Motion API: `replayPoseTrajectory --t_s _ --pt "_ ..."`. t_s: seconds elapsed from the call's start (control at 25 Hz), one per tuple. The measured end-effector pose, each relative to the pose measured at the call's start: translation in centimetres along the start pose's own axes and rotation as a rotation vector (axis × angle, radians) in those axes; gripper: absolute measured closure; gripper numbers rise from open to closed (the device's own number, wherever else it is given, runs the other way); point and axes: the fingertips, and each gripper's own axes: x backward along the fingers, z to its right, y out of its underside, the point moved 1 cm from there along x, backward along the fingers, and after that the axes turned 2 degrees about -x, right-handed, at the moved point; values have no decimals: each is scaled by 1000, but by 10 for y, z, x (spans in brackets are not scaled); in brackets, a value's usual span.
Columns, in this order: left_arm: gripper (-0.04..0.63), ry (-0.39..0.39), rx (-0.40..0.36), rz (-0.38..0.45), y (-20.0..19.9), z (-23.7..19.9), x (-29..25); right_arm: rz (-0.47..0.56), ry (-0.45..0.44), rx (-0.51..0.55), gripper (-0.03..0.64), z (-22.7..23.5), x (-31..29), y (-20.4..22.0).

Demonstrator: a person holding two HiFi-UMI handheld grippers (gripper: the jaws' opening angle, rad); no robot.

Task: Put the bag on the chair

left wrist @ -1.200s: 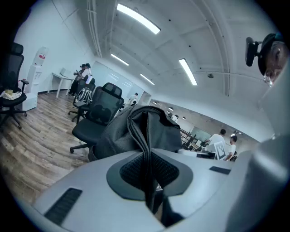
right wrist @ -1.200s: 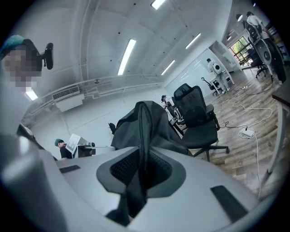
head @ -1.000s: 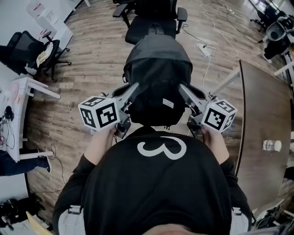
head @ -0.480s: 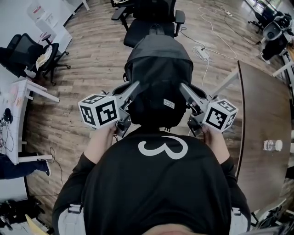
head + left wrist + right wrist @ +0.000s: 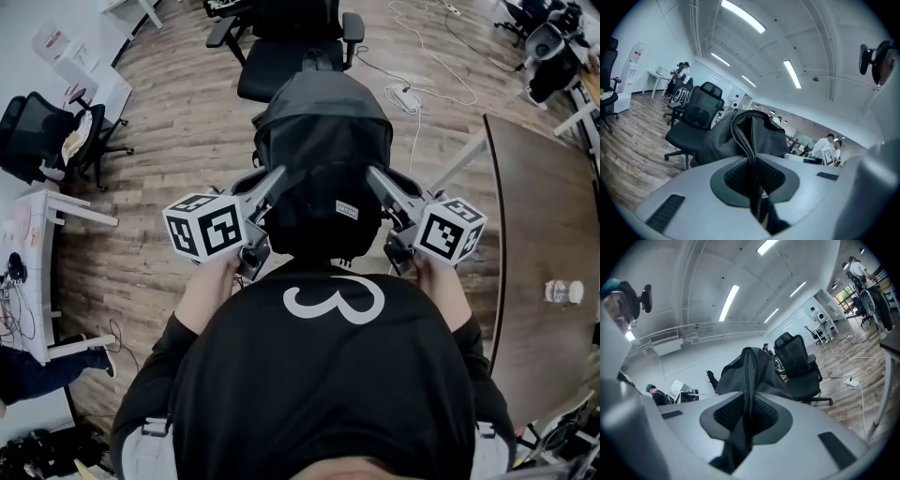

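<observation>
One bag (image 5: 323, 150), long axis toward the chair (image 5: 279, 70)

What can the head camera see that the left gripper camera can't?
Only the head view shows the person's shirt and the brown table with a bottle on it. Only the left gripper view shows the ceiling lights, far-off people, and the left gripper shut on the bag's strap. Both show the bag, the chair beyond it and the wood floor.
</observation>
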Motion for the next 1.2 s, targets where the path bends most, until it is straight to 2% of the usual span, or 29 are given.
replayPoseTrajectory --t_s 0.24,0.68,0.96,1.2 --pt "558 9 10 -47 -6 -39 -39 -4 38 -38 551 40 -34 -2" --pt "558 -3 46 -109 -84 -148 -124 -59 72 -87 551 119 -154 -56" --pt "557 -10 17 -142 -121 -212 -174 -79 103 -106 551 166 -221 -79" --pt "558 -15 22 -145 -147 -252 -204 -91 121 -114 551 197 -267 -97"
